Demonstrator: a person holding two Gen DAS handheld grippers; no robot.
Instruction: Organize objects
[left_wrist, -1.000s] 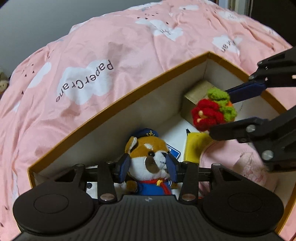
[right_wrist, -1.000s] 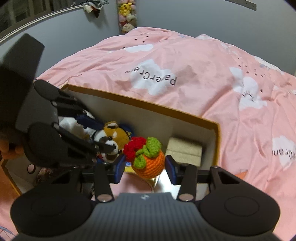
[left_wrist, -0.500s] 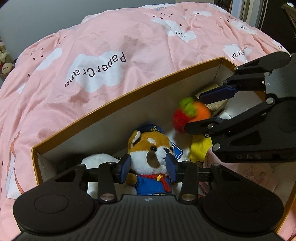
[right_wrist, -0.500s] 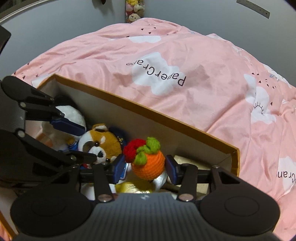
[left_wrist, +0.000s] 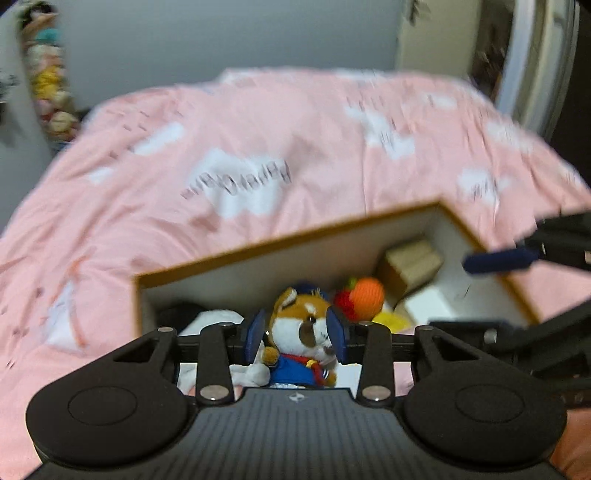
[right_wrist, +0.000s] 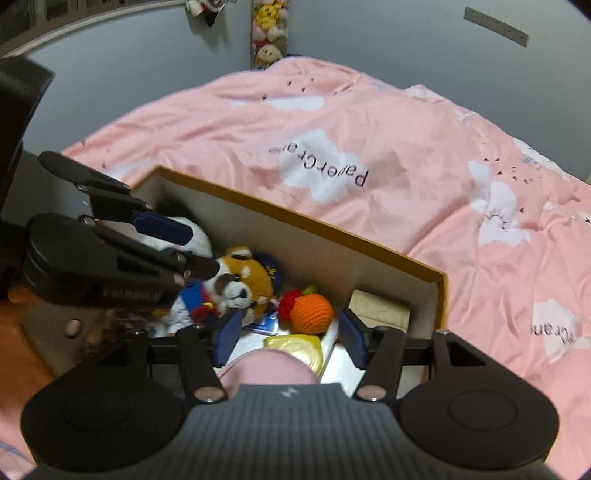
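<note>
A brown-rimmed cardboard box lies on the pink bed. Inside it lie a plush dog in a sailor outfit, an orange crocheted fruit with a red tuft, a white plush, a yellow item, a pink cloth and a tan block. My right gripper is open and empty above the box, over the fruit. My left gripper is open above the box; the dog shows between its fingers far below. The fruit lies beside the dog.
The pink cloud-print duvet covers the bed around the box. A grey wall stands behind, with a hanging column of small plush toys. A door frame shows at the far right in the left wrist view.
My right gripper opened and let the crocheted fruit go; it now lies in the box. Both grippers have risen away from the box. The left view is blurred by motion.
</note>
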